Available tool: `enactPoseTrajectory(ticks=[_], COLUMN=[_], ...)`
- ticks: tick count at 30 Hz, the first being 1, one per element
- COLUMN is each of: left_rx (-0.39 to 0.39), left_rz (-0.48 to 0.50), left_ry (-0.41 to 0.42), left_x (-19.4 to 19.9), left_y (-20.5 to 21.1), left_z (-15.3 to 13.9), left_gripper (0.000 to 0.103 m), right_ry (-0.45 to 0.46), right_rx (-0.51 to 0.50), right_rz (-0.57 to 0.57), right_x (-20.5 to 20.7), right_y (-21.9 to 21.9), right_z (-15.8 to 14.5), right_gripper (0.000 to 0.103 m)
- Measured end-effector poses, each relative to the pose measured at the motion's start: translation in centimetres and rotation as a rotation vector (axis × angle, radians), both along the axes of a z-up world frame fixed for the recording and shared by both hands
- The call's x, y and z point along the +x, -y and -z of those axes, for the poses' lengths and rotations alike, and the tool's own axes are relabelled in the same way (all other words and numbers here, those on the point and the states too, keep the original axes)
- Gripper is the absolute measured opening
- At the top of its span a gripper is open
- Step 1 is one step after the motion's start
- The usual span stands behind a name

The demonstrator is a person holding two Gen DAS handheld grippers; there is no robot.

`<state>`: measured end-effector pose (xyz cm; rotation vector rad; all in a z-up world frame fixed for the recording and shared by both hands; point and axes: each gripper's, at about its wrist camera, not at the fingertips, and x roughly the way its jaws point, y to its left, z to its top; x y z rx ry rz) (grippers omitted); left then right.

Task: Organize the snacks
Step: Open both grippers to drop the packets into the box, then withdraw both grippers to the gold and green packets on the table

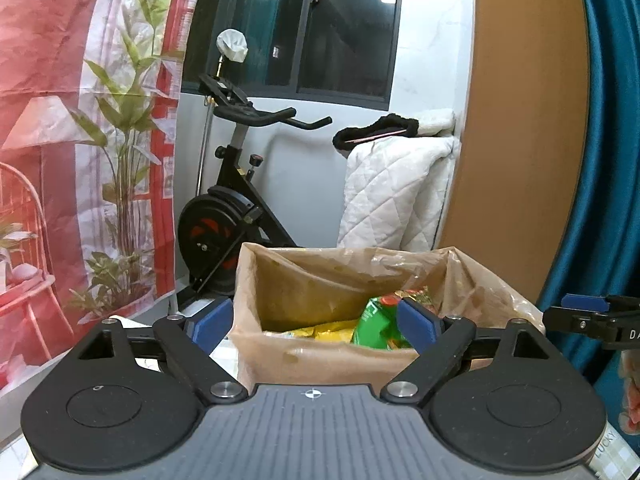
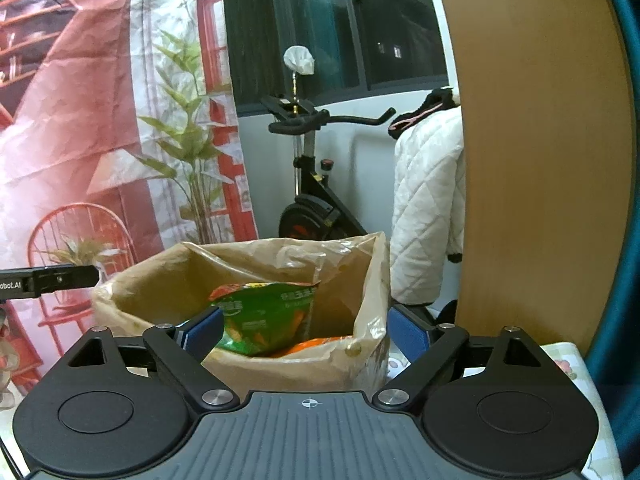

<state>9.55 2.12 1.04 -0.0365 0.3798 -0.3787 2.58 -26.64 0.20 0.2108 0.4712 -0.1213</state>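
Note:
A brown box lined with a thin plastic bag [image 1: 320,356] [image 2: 280,372] stands right in front of both grippers. Inside it lie a green snack bag [image 1: 376,324] [image 2: 266,316], yellow packets [image 1: 320,330] and an orange packet [image 2: 316,346]. My left gripper [image 1: 316,326] is open, its blue pads spread on either side of the box's near rim with nothing pressed between them. My right gripper [image 2: 306,334] is open too, one pad in front of the green bag, the other outside the box's right wall. Each gripper's finger shows at the other view's edge.
An exercise bike [image 1: 232,216] [image 2: 316,200] stands behind the box, with a white quilted cover [image 1: 396,192] [image 2: 428,208] beside it. A red printed backdrop [image 1: 80,140] [image 2: 100,120] hangs at the left; a wooden panel [image 1: 520,120] [image 2: 540,140] and a blue curtain [image 1: 608,160] rise at the right.

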Motion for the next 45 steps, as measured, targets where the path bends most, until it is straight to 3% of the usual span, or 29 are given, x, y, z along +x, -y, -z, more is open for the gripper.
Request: enactPoseTrajectory(ticks=[16, 30, 37, 45], left_rx=[-0.050, -0.030, -0.015, -0.014], left_rz=[-0.035, -0.018, -0.035, -0.017], left_ry=[-0.055, -0.110, -0.143, -0.183], left_x=[-5.2, -5.7, -5.0, -4.3], left_y=[-3.4, -3.6, -3.8, -4.1], left_z=[2.9, 7.5, 9.7, 11.4], left_gripper=[0.090, 0.089, 0.089, 0.088], right_ry=[-0.024, -0.127, -0.198, -0.264], right_rx=[0.053, 0.074, 0.035, 0.006], right_rz=[-0.012, -0.001, -0.008, -0.011], right_x=[-5.9, -6.7, -6.5, -6.4], right_y=[-1.8, -3.3, -3.7, -2.6], right_z=[1.5, 7.6, 10.4, 13.2], right_gripper=[0.090, 0.090, 0.090, 0.073])
